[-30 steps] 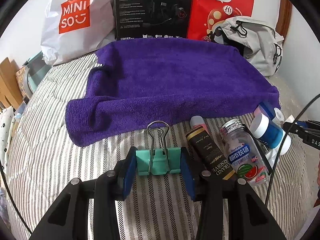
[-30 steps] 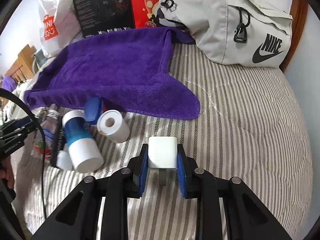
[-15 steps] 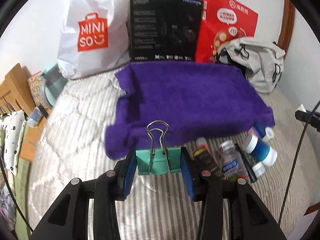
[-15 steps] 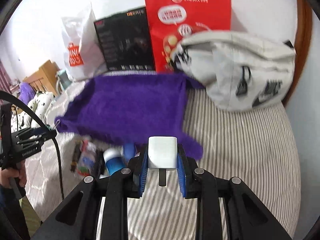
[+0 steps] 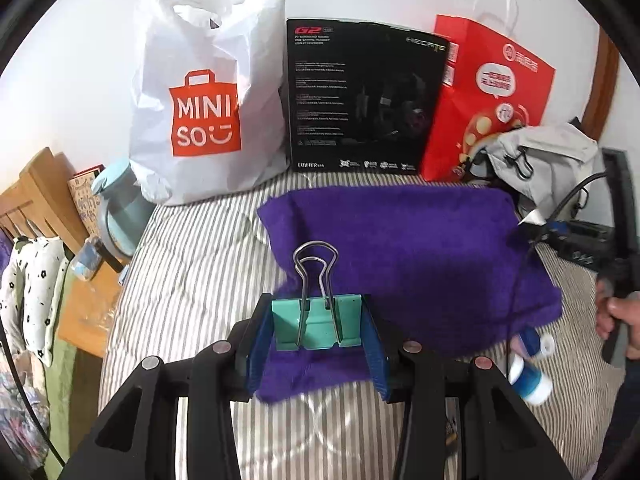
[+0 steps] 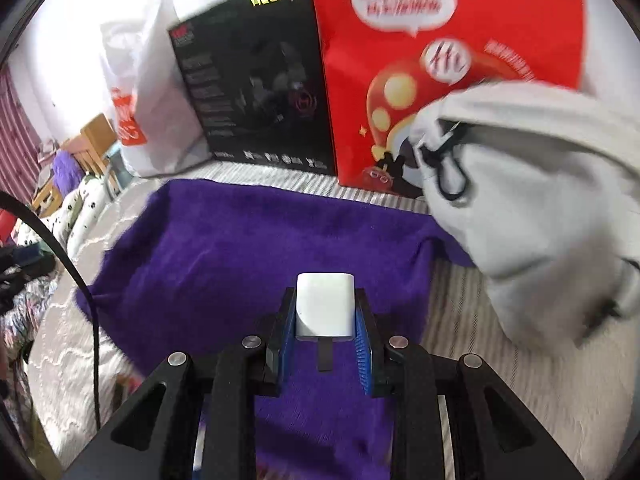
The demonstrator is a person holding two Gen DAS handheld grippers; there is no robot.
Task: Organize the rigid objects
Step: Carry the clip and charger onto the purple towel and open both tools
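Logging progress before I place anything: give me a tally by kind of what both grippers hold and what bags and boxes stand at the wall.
Binder clips, teal, in the left gripper: 1
White chargers in the right gripper: 1
Shopping bags: 2, white, red
Black boxes: 1
Grey backpacks: 1
Total: 6

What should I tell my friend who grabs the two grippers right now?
Left gripper: jaws shut on the teal binder clip, held above the near edge of the purple towel.
Right gripper: jaws shut on the white charger, also over the towel.
Done: both things picked up. Nothing lies on the towel yet.
Left: probably set both down on the towel, then fetch the blue-and-white bottle lying on the striped bed by the towel's right corner.
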